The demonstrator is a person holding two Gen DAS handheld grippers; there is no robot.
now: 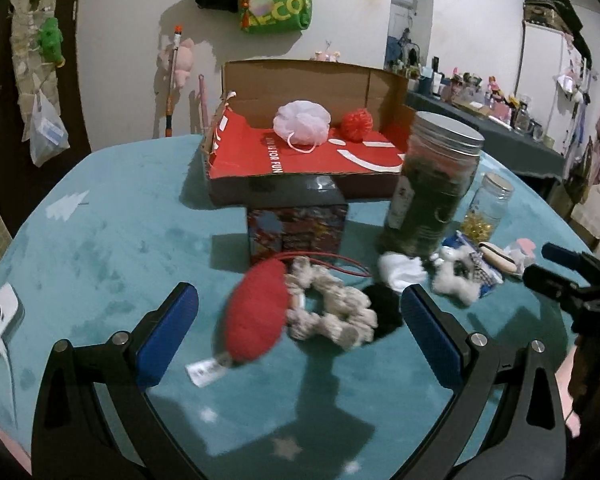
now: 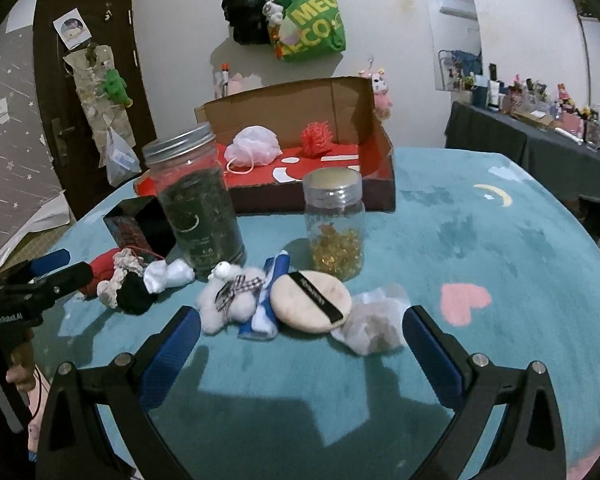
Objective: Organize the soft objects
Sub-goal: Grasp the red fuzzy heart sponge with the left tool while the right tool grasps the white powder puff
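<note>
Left wrist view
Left gripper: jaws wide apart, holding nothing, poised over the near group of soft things.
Already sorted: pink bath pouf and red pom-pom lie in the open cardboard box at the table's far edge.
Still loose: red plush, beige scrunchie, a black soft item and white cloth at mid-table on the teal cover.

Right wrist view
Right gripper: jaws wide apart, empty, above its own group.
Still loose: white teddy, powder puff, blue-and-white cloth, crumpled bag, just before the tall jar and small jar.

Progress: judged early; two items are boxed and most are left.
</note>
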